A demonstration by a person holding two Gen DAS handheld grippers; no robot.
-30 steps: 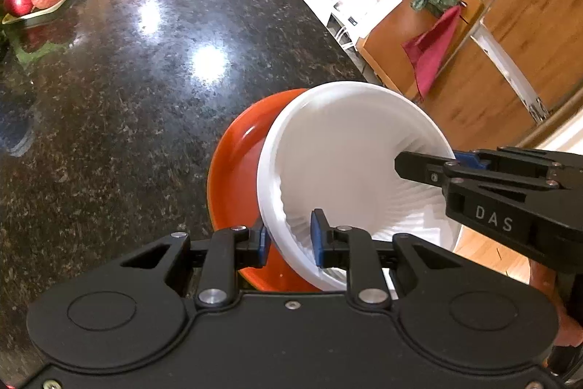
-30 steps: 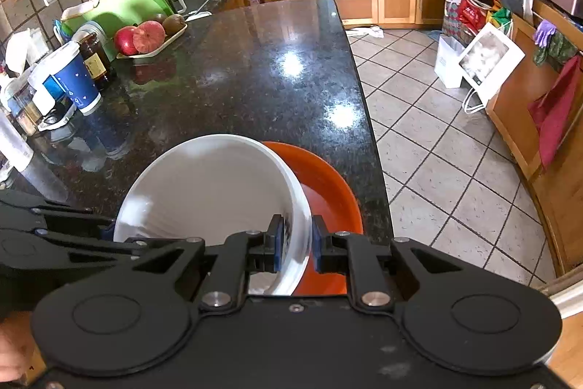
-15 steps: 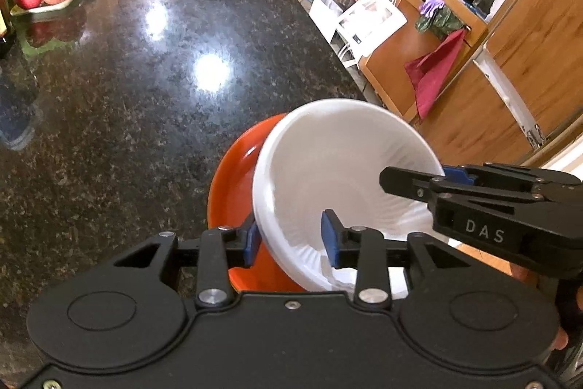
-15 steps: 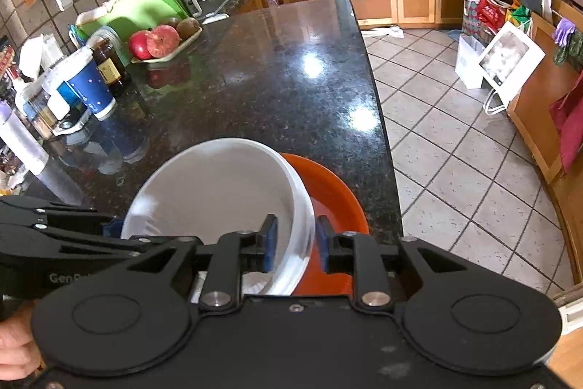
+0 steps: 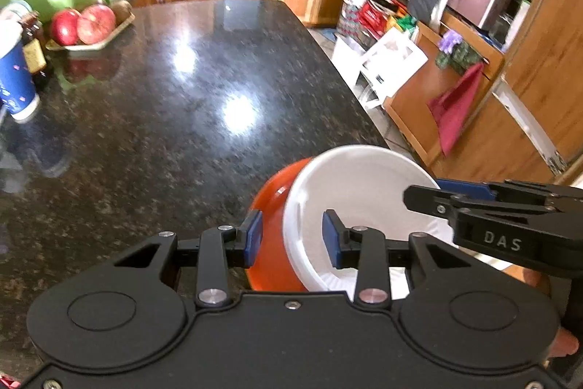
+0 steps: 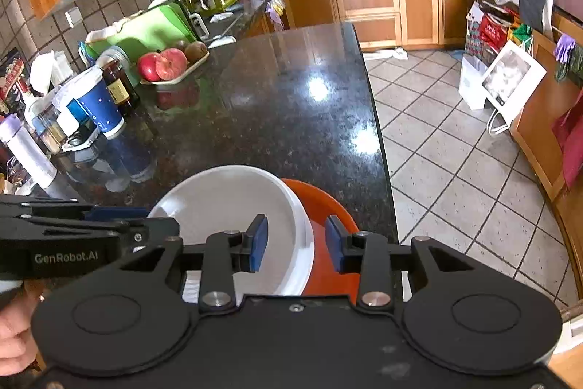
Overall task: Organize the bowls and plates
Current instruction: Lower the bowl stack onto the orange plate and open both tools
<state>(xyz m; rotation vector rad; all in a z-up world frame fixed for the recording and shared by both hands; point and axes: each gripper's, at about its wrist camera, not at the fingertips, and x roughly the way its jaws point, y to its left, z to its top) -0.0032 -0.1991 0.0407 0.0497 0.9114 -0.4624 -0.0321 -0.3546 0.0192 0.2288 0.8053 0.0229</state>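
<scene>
Both claws have let go: a second ago each pinched the white bowl rim, now left claw and right claw are spread wide, rim loose between the pads. Bowl sits tilted in the orange plate at the near edge of the surface, probably resting, contact hidden. Placement looks done; both claws hang level, facing each other across the bowl.

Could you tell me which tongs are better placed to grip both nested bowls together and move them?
Left, probably. The left tongs stand open with one pad outside the orange bowl and the other inside the white bowl, bracketing both walls. The open right tongs seem to bracket only the white wall.
</scene>
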